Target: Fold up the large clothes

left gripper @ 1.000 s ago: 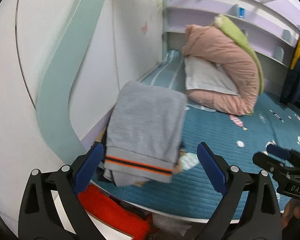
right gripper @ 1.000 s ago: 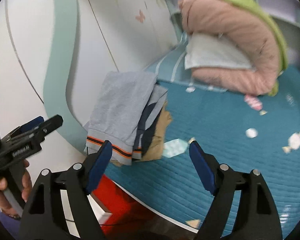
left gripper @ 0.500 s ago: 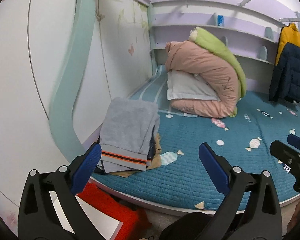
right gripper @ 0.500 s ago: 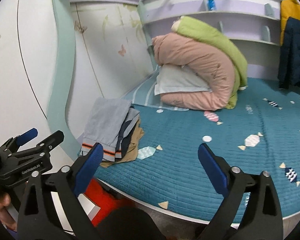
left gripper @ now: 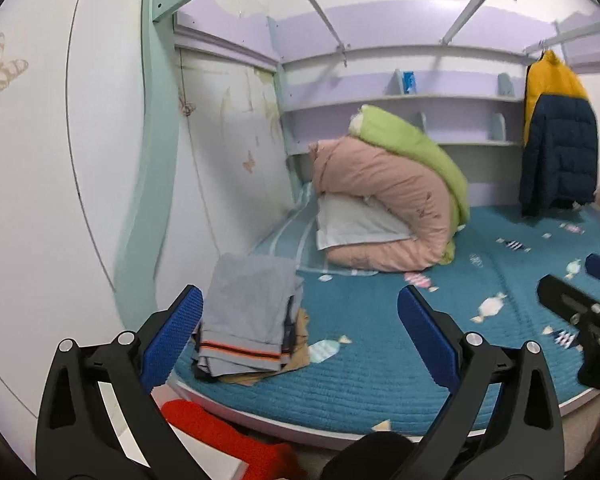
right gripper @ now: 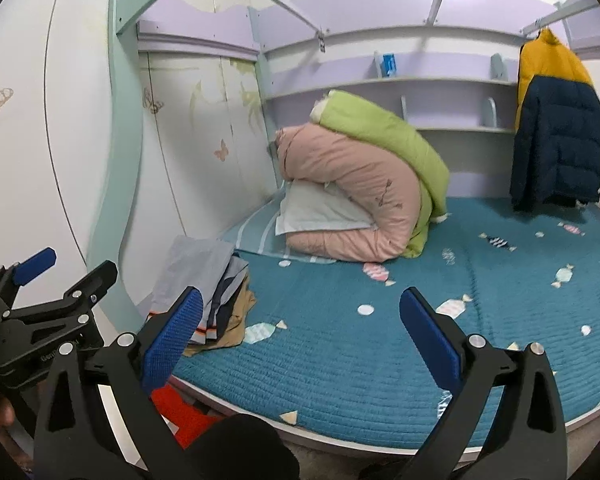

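While you hold both grippers off the near edge of the bed (left gripper: 380, 364), its teal quilted cover fills most of each view. Against the bed's far end leans a rolled pink and green duvet (left gripper: 384, 200) with a white pillow (left gripper: 352, 224) tucked at its base. A yellow and navy jacket (left gripper: 556, 136) hangs over the bed's far right corner. At the bed's near left corner, beside the wall, sits the stack of folded clothes (left gripper: 247, 316), a grey garment with an orange stripe on top. Your left gripper (left gripper: 300, 340) has its jaws spread wide with nothing between the pads. Your right gripper (right gripper: 300, 340) is likewise fully spread and grips nothing. Something red (left gripper: 219, 436) lies on the floor just below the bed's near left corner.
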Demonstrator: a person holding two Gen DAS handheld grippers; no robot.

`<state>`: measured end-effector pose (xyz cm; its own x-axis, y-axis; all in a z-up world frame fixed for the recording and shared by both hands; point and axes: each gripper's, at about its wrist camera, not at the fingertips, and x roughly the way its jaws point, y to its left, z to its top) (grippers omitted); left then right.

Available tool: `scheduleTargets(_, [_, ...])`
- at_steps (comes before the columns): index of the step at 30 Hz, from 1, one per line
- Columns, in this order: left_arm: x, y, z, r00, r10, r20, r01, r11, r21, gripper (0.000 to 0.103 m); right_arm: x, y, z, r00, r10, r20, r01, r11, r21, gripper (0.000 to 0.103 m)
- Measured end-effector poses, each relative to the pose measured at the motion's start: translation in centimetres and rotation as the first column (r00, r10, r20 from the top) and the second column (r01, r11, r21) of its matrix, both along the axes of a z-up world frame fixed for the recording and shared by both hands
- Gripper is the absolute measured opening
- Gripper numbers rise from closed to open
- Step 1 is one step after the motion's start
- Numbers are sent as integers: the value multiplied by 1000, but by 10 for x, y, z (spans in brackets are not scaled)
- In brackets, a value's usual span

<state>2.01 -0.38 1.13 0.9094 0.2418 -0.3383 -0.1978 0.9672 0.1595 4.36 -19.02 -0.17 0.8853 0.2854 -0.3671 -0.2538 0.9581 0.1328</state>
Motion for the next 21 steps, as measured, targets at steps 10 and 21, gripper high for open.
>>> scheduleTargets(10, [-24,-14,20,996,-47,80,48,999,-5,98,-32,-3,17,993,-23,117,28,999,-36,95])
scheduleTargets(21, [-30,-24,20,992,-74,98,75,997,-1,98,-41,-8,20,987,-32,157,37,999,-33,95])
